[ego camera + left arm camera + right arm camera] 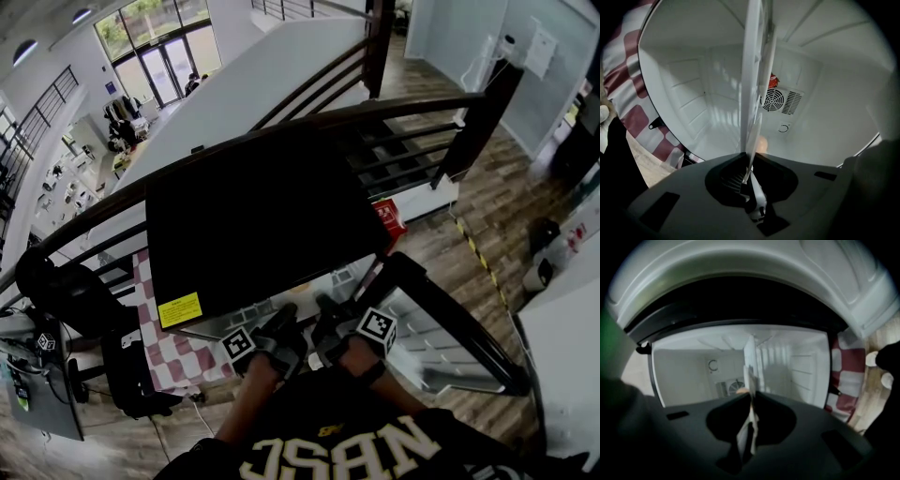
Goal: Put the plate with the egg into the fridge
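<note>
The black-topped fridge (pixel 262 216) filled the middle of the head view. Its door (pixel 450 328) stood open at about 4 o'clock from the top, and a red-and-white checked cloth (pixel 173 361) showed below it at 7 o'clock. A yellow label (pixel 179 309) sat at the 7 o'clock corner of the top. Both gripper views looked into the bare white cavity (pixel 693 93), with a round fan grille (pixel 774 100) in the back wall.

The plate (pixel 752 70) was white and thin. Both gripper views caught it edge-on, so it read as a pale narrow blade running from the jaws toward 12 o'clock and into the cavity. It reached well past the fridge's front edge. The top hid it from the head view, and no view showed whether it rested on anything inside. In the right gripper view the plate (pixel 750 362) looked shorter and more blurred.

The egg (pixel 762 143) was a small, soft orange-tan blob right beside the plate's edge, at 1 o'clock from the left jaws. In the right gripper view the egg (pixel 740 390) peeked out at 11 o'clock from the jaws.

The left gripper (pixel 749 176) had its jaws clamped on the plate's near rim. The right gripper (pixel 751 401) had its jaws pressed nearly together on that thin rim too. From above, the left gripper (pixel 277 337) and right gripper (pixel 342 333) sat side by side at 6 o'clock of the fridge top.
</note>
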Tool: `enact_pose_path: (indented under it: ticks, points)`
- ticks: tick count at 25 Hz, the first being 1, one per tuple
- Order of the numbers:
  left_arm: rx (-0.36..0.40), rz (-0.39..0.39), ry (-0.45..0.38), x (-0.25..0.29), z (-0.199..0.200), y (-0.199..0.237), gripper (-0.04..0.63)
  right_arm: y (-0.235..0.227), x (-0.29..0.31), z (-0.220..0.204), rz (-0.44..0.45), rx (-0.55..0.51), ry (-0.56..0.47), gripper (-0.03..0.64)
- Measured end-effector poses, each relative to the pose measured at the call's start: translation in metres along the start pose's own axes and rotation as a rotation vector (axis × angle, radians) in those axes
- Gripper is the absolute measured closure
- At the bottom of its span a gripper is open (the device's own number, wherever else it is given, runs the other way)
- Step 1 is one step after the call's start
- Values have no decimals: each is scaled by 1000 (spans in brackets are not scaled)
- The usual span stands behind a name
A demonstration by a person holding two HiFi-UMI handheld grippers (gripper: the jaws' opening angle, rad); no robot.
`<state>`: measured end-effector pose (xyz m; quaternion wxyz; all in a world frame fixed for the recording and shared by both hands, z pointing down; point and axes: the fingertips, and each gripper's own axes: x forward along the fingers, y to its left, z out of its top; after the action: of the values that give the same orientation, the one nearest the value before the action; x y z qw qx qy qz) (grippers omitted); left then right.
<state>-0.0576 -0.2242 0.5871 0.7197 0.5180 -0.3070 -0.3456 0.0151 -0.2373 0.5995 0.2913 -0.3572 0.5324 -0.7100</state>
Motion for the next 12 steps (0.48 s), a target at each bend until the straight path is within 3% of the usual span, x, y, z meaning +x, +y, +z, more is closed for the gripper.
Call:
enact_pose_path:
  ticks: [12]
  points:
    - [-16,-10,-8,1,4,1,535,0,12,4,22,-33,11,581]
